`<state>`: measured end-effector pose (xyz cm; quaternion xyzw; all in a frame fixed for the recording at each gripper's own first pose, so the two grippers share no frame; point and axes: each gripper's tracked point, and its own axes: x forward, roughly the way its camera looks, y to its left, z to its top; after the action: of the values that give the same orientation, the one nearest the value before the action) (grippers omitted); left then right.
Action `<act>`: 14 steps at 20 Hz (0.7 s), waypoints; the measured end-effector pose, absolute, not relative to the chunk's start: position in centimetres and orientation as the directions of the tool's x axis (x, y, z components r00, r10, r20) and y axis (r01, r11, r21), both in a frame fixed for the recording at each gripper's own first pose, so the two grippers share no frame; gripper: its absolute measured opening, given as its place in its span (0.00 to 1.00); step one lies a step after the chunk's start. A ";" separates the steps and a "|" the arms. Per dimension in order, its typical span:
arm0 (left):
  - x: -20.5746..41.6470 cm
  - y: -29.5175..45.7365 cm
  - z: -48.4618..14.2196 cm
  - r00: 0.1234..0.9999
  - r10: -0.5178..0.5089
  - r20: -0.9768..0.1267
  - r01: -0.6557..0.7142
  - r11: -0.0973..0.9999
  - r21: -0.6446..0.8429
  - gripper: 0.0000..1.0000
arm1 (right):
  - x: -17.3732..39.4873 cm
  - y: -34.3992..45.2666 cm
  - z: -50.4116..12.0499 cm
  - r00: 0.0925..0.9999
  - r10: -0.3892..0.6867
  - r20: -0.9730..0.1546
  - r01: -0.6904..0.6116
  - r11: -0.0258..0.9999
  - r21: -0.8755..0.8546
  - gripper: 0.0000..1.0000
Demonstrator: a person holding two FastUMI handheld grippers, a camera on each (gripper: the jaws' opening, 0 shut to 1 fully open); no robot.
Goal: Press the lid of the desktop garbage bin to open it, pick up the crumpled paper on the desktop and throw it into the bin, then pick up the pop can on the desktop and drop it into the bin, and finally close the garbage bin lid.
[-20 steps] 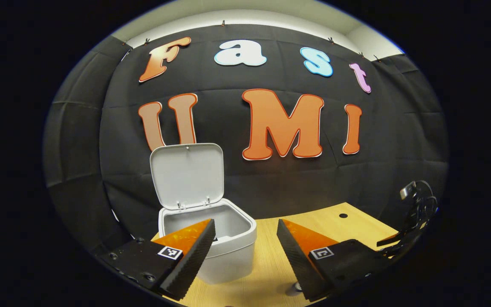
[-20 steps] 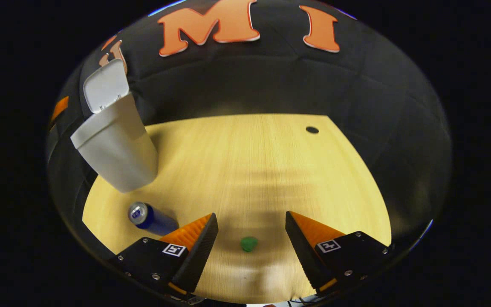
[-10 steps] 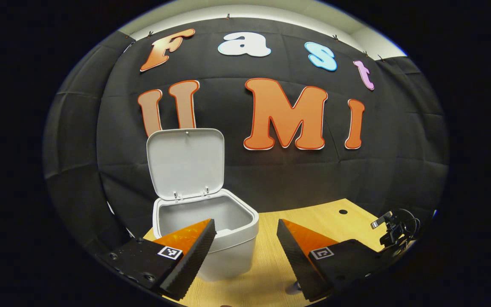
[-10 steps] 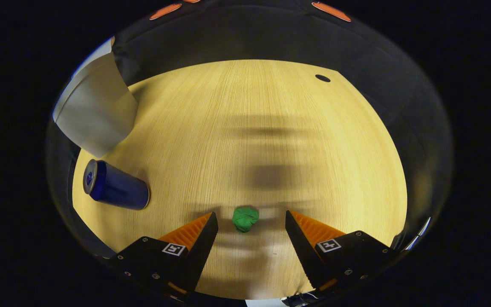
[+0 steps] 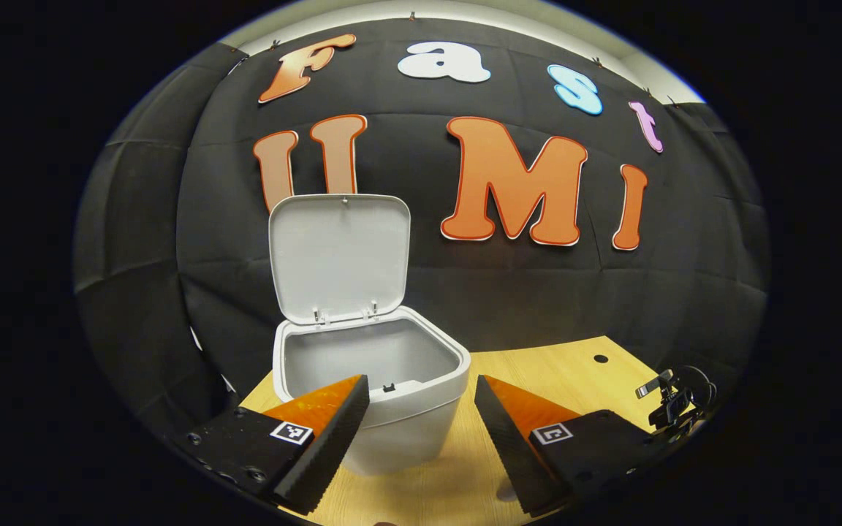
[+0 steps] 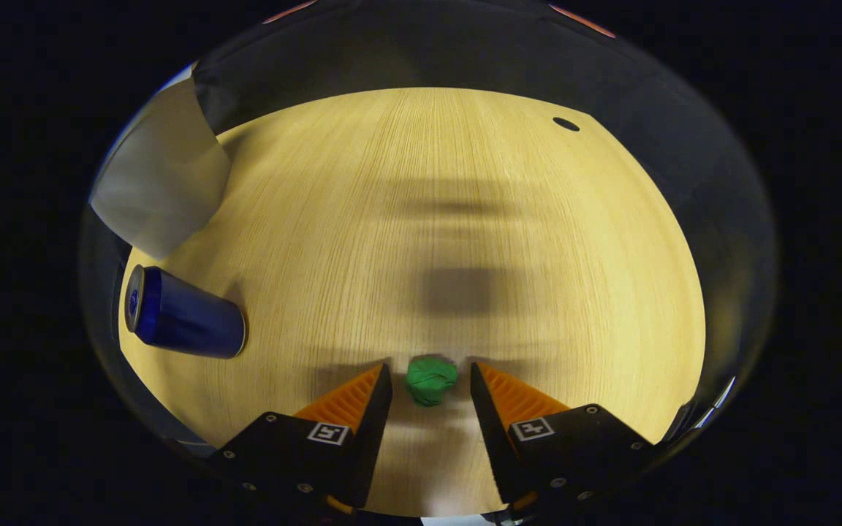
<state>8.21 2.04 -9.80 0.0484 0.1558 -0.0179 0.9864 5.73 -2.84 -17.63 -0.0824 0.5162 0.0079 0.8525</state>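
While my left hand-held gripper (image 5: pixel 421 409) hangs spread before the open bin (image 5: pixel 370 380), my right hand-held gripper (image 6: pixel 430 391) has narrowed around the crumpled paper (image 6: pixel 430 380) at lower centre, not yet pinching; pop can (image 6: pixel 183 313) lies lower left on the tabletop (image 6: pixel 465 219).

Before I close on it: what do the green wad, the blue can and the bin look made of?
Green wad: crumpled paper, matte, irregular creases. Blue can: likely thin metal, glossy blue side and a silvery rim at the end. Bin: looks like moulded plastic, smooth matte light grey, rounded corners, its lid up on small hinges. Desktop: pale wood-grain surface, possibly laminate.
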 end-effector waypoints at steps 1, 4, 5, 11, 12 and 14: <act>8.3 2.0 -9.7 0.951 -0.021 -0.309 0.053 0.994 0.095 0.93 | 6.2 -2.7 -16.4 0.469 -0.071 -0.880 -0.096 0.987 -0.131 0.62; 8.5 1.8 -9.7 0.951 -0.027 -0.307 0.062 0.993 0.105 0.93 | 8.0 -2.3 -12.4 0.467 -0.074 -0.881 -0.097 0.986 -0.134 0.35; 8.6 1.8 -9.7 0.951 -0.028 -0.308 0.063 0.992 0.106 0.93 | 8.7 -2.1 -10.9 0.465 -0.074 -0.882 -0.099 0.986 -0.135 0.20; 8.4 1.6 -9.5 0.951 -0.033 -0.307 0.066 0.993 0.096 0.93 | 14.1 -0.8 -0.3 0.493 -0.048 -0.869 -0.106 0.988 -0.115 0.10; 8.4 1.7 -9.6 0.951 -0.032 -0.306 0.065 0.993 0.097 0.93 | 15.3 -0.7 1.6 0.504 -0.053 -0.862 -0.108 0.986 -0.124 0.07; 8.2 1.8 -9.4 0.952 -0.034 -0.304 0.065 0.994 0.092 0.93 | 17.5 -0.1 5.8 0.511 -0.045 -0.859 -0.129 0.983 -0.129 0.05</act>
<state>8.16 1.82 -9.37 0.0505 0.1529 -0.0252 0.9866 17.54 -0.06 5.79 -0.0883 0.4941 0.0243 0.8646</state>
